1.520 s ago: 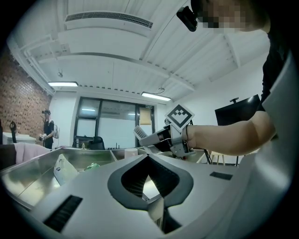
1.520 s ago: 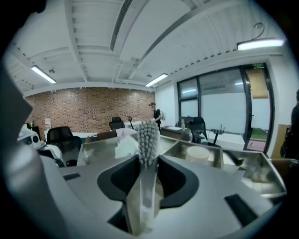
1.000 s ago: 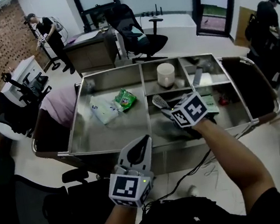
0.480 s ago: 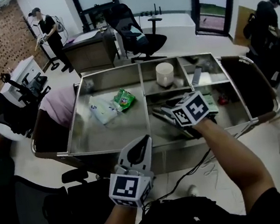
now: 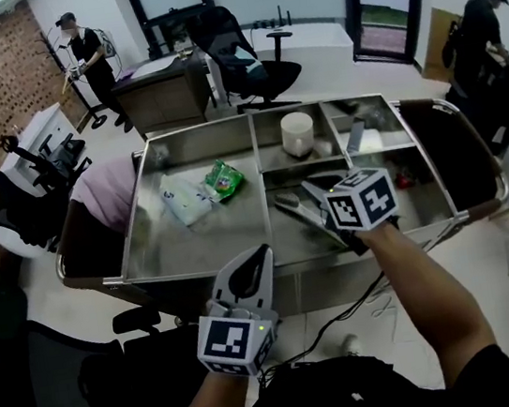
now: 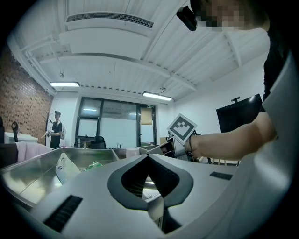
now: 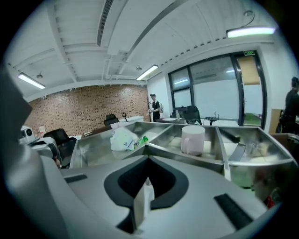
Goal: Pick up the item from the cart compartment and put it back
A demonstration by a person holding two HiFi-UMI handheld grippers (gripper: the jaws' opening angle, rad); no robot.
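The steel cart [image 5: 202,253] has a large left bin and smaller bins on the right. My right gripper [image 5: 313,187] hovers over the near middle bin, its marker cube [image 5: 360,199] toward me. In the right gripper view its jaws [image 7: 148,159] are shut on a thin pale flat item [image 7: 142,200], seen edge-on between the pads. In the head view I cannot make the item out clearly; a dark flat shape [image 5: 302,215] lies under the gripper. My left gripper [image 5: 259,256] is held in front of the cart's near edge, shut and empty [image 6: 148,157].
A white mug [image 5: 299,134] stands in the far middle bin. A white bag [image 5: 183,202] and a green packet [image 5: 225,179] lie in the left bin. A small red thing [image 5: 405,182] is in the right bin. Office chairs [image 5: 75,395] surround the cart; people stand at the back.
My right gripper has drawn back a little toward the near right. The grey item that lay ahead of its jaws is no longer at that spot. The left gripper has stayed still.
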